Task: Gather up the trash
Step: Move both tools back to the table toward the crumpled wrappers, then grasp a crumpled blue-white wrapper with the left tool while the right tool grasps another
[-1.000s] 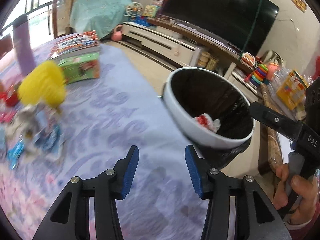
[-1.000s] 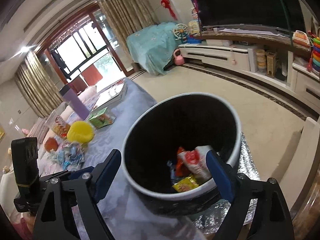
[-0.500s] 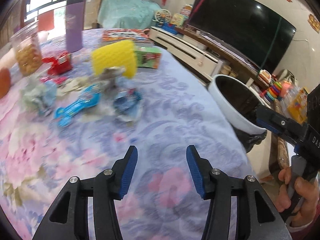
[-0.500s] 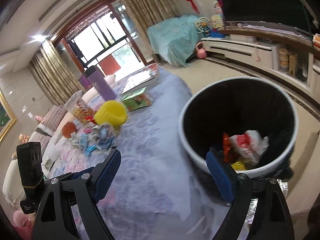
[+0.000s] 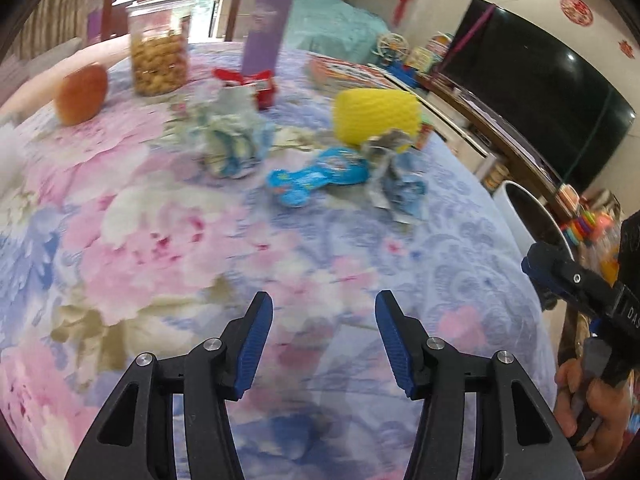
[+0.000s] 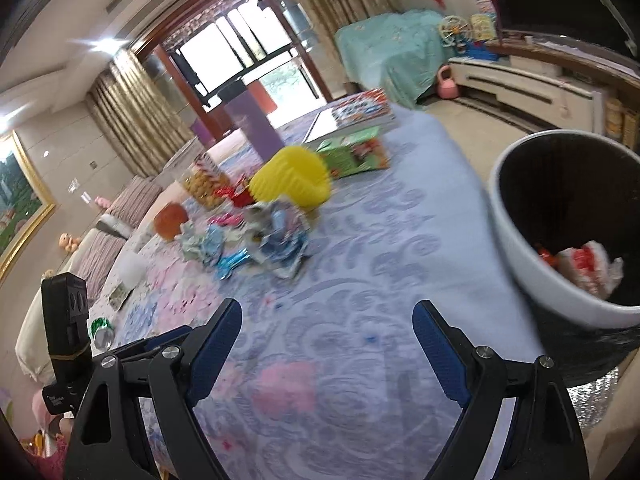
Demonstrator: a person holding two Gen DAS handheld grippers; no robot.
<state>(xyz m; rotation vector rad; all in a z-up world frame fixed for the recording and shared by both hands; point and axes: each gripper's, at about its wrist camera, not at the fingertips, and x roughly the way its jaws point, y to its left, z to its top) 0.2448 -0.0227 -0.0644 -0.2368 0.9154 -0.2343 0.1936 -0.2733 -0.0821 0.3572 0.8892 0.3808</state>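
While both tools hang over the table [image 5: 160,240], its cover reads as soft printed cloth, pink and blue florals, lightly blurred. Left hand-held gripper [image 5: 324,340]: black plastic arms, ribbed blue pads, jaws opening with nothing between them, only cloth below. Right hand-held gripper [image 6: 327,354]: same build, jaws spread wide, empty too.

Trash sits mid-table, well ahead of both tools. Crumpled wrapper [image 5: 230,140], pale blue and white, bunched like thin foil or paper. Flat blue packet [image 5: 316,178], glossy, lying just right of it. Second crumpled wrapper [image 5: 394,176], silvery and blue, sharp creases, touching the front of the yellow cup [image 5: 376,118]. Cup is ribbed, bright, lies on its side. Red wrappers [image 5: 256,84] farther back, small, shiny.

Behind these: clear plastic jar [image 5: 160,56] filled with tan round snacks, tall purple cylinder [image 5: 264,28], orange round fruit [image 5: 82,94] at left. Green carton [image 6: 356,152] and flat printed box [image 6: 352,114] near the far edge.

Trash bin [image 6: 516,240] stands off the table's right edge, round, smooth white rim, black liner inside, red and white crumpled wrappers at the bottom. A hand [image 5: 596,404] grips the right tool's handle in the left wrist view.
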